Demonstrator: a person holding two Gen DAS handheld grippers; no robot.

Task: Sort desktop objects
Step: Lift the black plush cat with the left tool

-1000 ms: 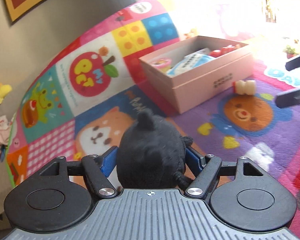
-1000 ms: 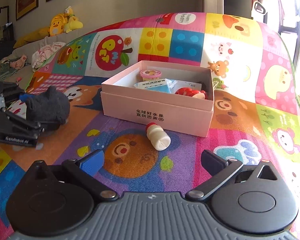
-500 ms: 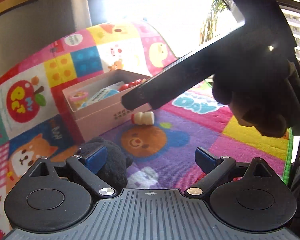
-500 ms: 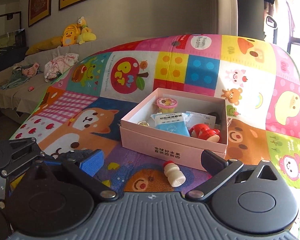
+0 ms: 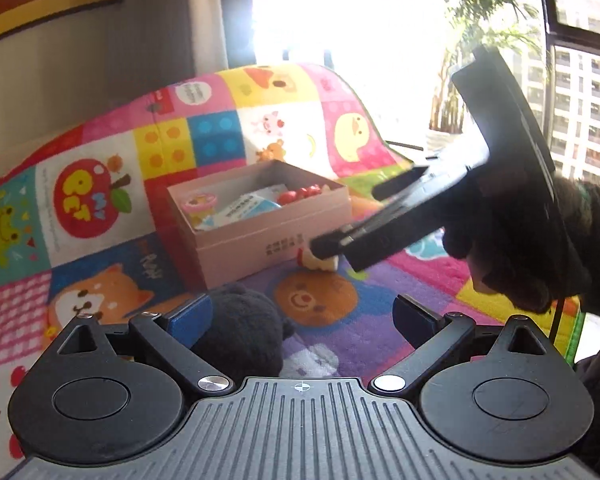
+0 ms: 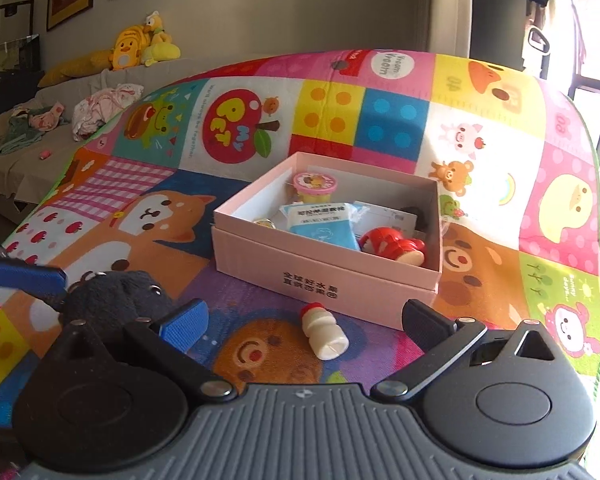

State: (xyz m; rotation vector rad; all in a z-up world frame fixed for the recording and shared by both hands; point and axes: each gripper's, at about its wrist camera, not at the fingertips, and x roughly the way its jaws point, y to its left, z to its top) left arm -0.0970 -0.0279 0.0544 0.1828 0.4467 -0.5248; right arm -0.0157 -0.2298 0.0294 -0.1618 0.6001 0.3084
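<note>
Holding two claws over the patchwork play mat [image 6: 480, 152], I start with what lies nearest: my left claw [image 5: 302, 318] has just been spreading its jaws and now stands wide apart, gripping nothing, with one black plush toy [image 5: 242, 330] sitting on the mat just inside its left finger, whether touching I cannot tell. My right claw [image 6: 304, 320] is spread wide too, empty, hovering above the mat. Just beyond its fingers lies one small white bottle [image 6: 325, 334] with a red cap, tipped on its side on a bear patch, near the front wall of the box. Farther on sits one open pink box [image 6: 320, 276], and I count in it one pink-lidded cup [image 6: 314, 184] at the far left, one blue packet [image 6: 324, 224] in the middle, and one red toy [image 6: 394, 246] at the near right. Far left, beyond the mat, two yellow plush toys [image 6: 140, 46] rest on a sofa.
</note>
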